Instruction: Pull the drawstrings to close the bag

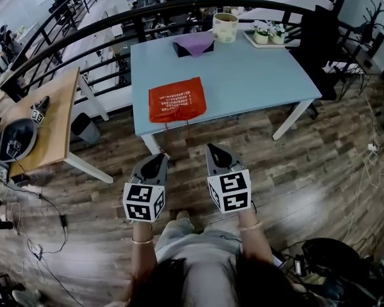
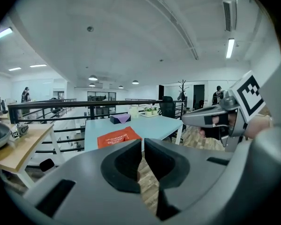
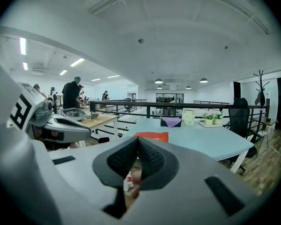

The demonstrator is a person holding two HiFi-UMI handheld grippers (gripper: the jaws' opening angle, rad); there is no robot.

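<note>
An orange-red drawstring bag lies flat near the front edge of the light blue table. A thin string seems to hang from it over that edge. Both grippers hover side by side over the floor in front of the table, well short of the bag. My left gripper has its jaws almost together with nothing between them. On my right gripper the pads meet, also empty. The bag shows beyond the left jaws, and the bag lies past the right ones.
At the table's far side stand a purple cloth on a dark box, a pale cup and a tray of small plants. A wooden side table with a dark bowl-shaped device is at left. A black railing curves behind.
</note>
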